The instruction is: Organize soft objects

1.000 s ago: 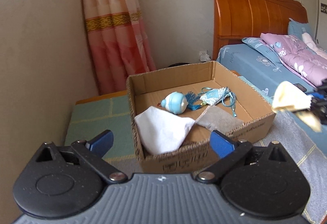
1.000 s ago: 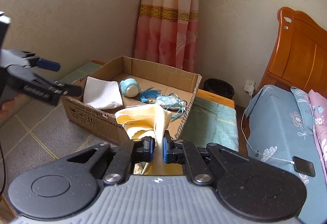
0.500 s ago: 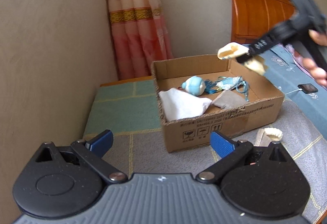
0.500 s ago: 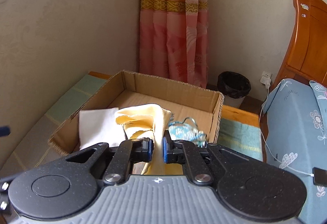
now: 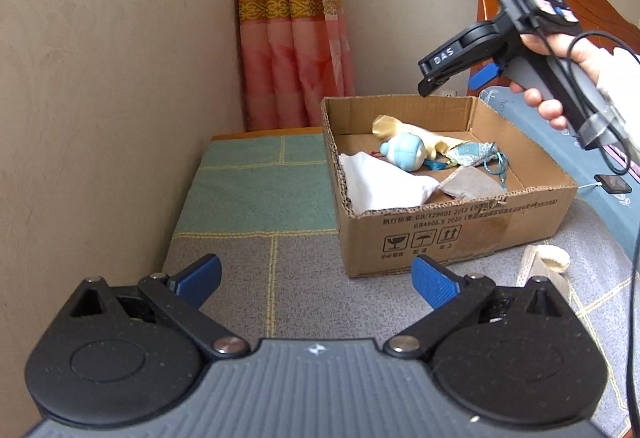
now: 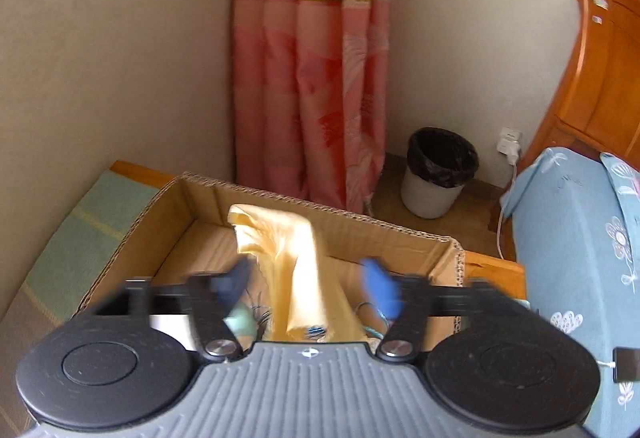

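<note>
A cardboard box [image 5: 460, 234] stands on the patchwork mat. In it lie a white cloth [image 5: 380, 184], a light-blue round toy [image 5: 404, 152], a blue tasselled pouch [image 5: 472, 154], a grey cloth [image 5: 470, 186] and a yellow cloth [image 5: 394, 126] at the back. My left gripper [image 5: 316, 278] is open and empty, in front of the box. My right gripper [image 6: 310, 278] is open above the box; the yellow cloth [image 6: 296, 262] lies loose below, between its fingers. The right gripper also shows in the left wrist view [image 5: 452, 74], above the box.
A cream rolled cloth [image 5: 548, 260] lies on the mat right of the box. A wall runs along the left, a pink curtain [image 6: 308, 78] behind. A bin [image 6: 438, 174] stands in the corner. A bed [image 6: 580, 238] with a phone [image 5: 614, 184] on it is at right.
My right gripper has opened and let go of the yellow cloth, which now lies in the box. My left gripper has drawn back from the box and stays open.
</note>
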Action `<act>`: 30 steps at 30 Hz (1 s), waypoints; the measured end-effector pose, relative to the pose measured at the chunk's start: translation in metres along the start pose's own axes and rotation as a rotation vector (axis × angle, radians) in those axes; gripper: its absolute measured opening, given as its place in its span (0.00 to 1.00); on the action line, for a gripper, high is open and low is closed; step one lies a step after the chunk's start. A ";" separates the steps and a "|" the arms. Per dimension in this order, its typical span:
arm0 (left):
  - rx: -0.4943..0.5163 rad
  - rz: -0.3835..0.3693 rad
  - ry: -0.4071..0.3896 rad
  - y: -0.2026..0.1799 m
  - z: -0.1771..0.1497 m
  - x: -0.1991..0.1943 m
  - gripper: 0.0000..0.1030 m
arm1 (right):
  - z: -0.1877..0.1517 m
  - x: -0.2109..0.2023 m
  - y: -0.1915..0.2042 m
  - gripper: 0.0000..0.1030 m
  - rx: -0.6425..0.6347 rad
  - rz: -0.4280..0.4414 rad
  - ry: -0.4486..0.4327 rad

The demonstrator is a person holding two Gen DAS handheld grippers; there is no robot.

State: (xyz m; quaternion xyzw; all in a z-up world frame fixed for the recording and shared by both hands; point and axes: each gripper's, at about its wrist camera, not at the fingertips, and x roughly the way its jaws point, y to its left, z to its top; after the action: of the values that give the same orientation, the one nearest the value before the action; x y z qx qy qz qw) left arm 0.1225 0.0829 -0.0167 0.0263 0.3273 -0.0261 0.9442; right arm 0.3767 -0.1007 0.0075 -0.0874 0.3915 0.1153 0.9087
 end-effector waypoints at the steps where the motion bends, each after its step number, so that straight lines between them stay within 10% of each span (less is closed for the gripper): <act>1: 0.001 0.001 0.002 -0.001 0.000 0.000 0.98 | -0.003 -0.003 0.000 0.83 -0.002 -0.001 -0.002; 22: 0.072 -0.020 0.024 -0.027 -0.011 -0.016 0.98 | -0.126 -0.140 -0.001 0.98 -0.012 -0.003 -0.135; 30: 0.103 -0.036 0.051 -0.039 -0.017 -0.012 0.98 | -0.195 -0.134 -0.004 0.99 0.027 0.027 -0.045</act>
State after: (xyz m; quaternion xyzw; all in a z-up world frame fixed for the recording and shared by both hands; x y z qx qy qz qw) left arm 0.0997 0.0459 -0.0238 0.0696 0.3500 -0.0590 0.9323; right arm 0.1535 -0.1720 -0.0262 -0.0673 0.3734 0.1243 0.9168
